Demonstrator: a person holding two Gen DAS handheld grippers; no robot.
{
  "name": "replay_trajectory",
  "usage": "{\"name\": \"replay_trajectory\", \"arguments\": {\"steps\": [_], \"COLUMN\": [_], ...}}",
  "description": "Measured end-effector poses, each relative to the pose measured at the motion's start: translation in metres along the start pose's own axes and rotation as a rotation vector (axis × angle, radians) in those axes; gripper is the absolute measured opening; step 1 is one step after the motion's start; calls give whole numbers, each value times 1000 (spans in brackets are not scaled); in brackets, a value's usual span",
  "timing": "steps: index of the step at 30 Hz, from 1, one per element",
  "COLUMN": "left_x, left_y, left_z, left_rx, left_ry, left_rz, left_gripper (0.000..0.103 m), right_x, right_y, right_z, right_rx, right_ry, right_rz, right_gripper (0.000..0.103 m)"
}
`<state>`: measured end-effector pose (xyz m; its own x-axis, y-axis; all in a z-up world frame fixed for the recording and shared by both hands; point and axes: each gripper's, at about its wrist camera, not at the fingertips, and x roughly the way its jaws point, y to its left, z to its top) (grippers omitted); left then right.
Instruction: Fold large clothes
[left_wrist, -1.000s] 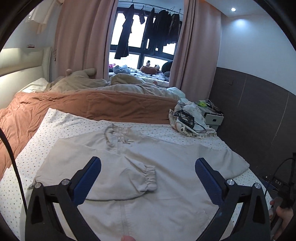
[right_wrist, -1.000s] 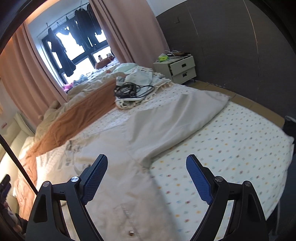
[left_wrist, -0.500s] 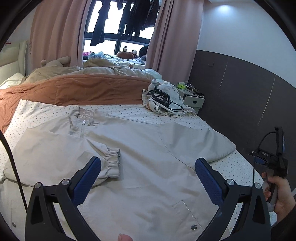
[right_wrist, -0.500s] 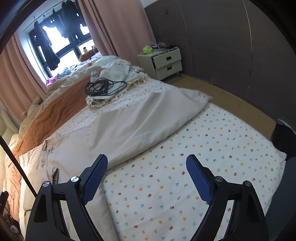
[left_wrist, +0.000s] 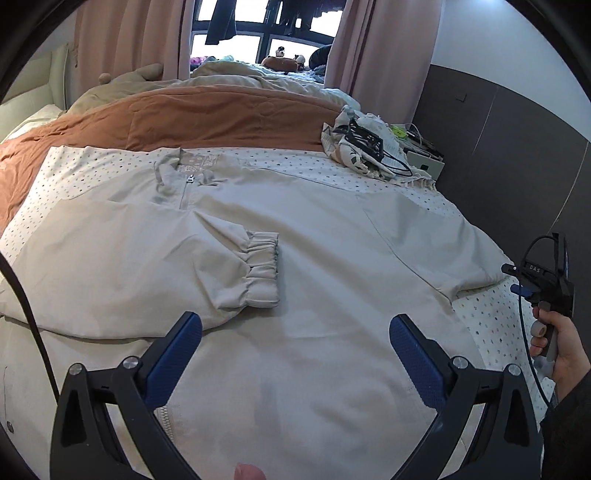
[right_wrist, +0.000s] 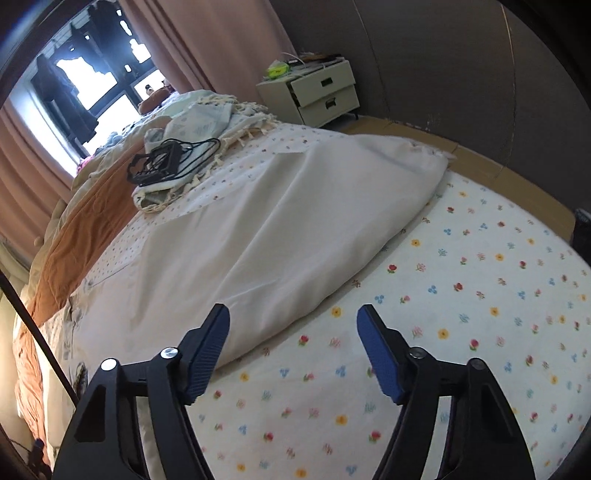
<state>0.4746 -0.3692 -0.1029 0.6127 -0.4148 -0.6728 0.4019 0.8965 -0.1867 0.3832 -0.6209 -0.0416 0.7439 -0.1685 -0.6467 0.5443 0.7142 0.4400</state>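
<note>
A large beige jacket lies flat on the bed, collar and zipper at the far side. Its left sleeve is folded across the chest, with the elastic cuff in the middle. The right sleeve lies stretched out toward the bed's right edge. My left gripper is open and empty above the jacket's lower front. My right gripper is open and empty, low over the flowered sheet, its left finger beside the lower edge of the right sleeve. The right gripper also shows in a hand in the left wrist view.
A brown duvet lies bunched across the far side of the bed. A fringed cloth with black cables sits at the bed's far right. A white nightstand stands by the dark wall. Curtains and a window are behind.
My left gripper has come lower and closer over the jacket. My right gripper has swung right and moved down to the right sleeve's edge; its jaws have narrowed a little but remain open.
</note>
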Motion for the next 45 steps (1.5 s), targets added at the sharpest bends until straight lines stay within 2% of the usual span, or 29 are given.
{"name": "replay_trajectory", "arguments": {"steps": [4, 7, 11, 12, 16, 19, 24, 29, 33, 36, 45], "left_x": [8, 12, 10, 9, 7, 7, -5, -25, -27, -27, -46], "left_y": [11, 23, 33, 34, 35, 39, 55, 69, 87, 99, 129], "left_z": [-3, -4, -5, -6, -7, -6, -2, 7, 7, 8, 17], "left_rx": [-10, -44, -69, -69, -72, -81, -143, -178, -250, -293, -353], "left_ry": [24, 42, 25, 20, 21, 31, 26, -37, -35, -30, -60], "left_rz": [11, 18, 26, 36, 45, 24, 4, 58, 2, -12, -72], "left_gripper": [103, 103, 103, 103, 103, 103, 103, 103, 103, 103, 103], "right_x": [31, 38, 50, 52, 57, 46, 10, -26, -50, -66, -88], "right_y": [-13, -17, -23, -26, -36, -25, 9, 40, 67, 90, 160], "right_z": [9, 17, 20, 20, 21, 24, 31, 37, 36, 30, 6], "right_rx": [31, 29, 60, 71, 85, 28, -65, -108, -157, -201, -307], "right_ry": [36, 9, -7, -14, -25, -42, -105, -144, -167, -185, -181], "right_rz": [8, 15, 43, 50, 24, -8, -26, -23, -27, -24, 21], "right_gripper": [54, 52, 52, 49, 10, 3, 1, 1, 0, 0, 0]}}
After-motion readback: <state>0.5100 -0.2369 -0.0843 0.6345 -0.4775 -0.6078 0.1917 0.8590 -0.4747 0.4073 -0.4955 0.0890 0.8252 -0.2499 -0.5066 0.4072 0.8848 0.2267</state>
